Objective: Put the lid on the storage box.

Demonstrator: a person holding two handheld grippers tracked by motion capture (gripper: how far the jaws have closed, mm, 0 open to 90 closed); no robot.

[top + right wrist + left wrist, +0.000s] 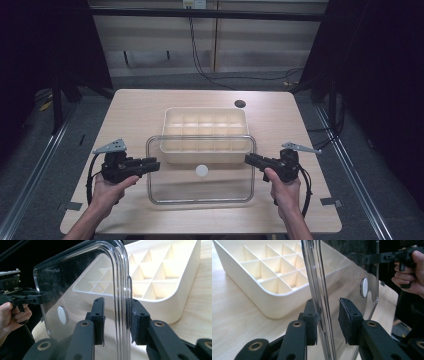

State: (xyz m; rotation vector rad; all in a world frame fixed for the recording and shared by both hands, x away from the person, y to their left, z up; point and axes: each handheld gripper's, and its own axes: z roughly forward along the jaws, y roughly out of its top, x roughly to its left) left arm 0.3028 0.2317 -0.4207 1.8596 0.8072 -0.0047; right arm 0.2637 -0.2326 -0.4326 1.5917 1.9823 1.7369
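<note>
Clear plastic lid [200, 170] held level just over table [140, 107], front of cream divided organizer box [205, 132], w/ left gripper [156, 164] & right gripper [248, 159] straddling opposite rims, jaws apart, prob to lift evenly.

Left gripper [156, 164] and right gripper [248, 159] face inward, fingers parted

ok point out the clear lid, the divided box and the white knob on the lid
clear lid [200, 187], high view, on its flat clear panel
divided box [205, 156], high view, on its near outer wall
white knob [201, 170], high view, on its round top
</note>
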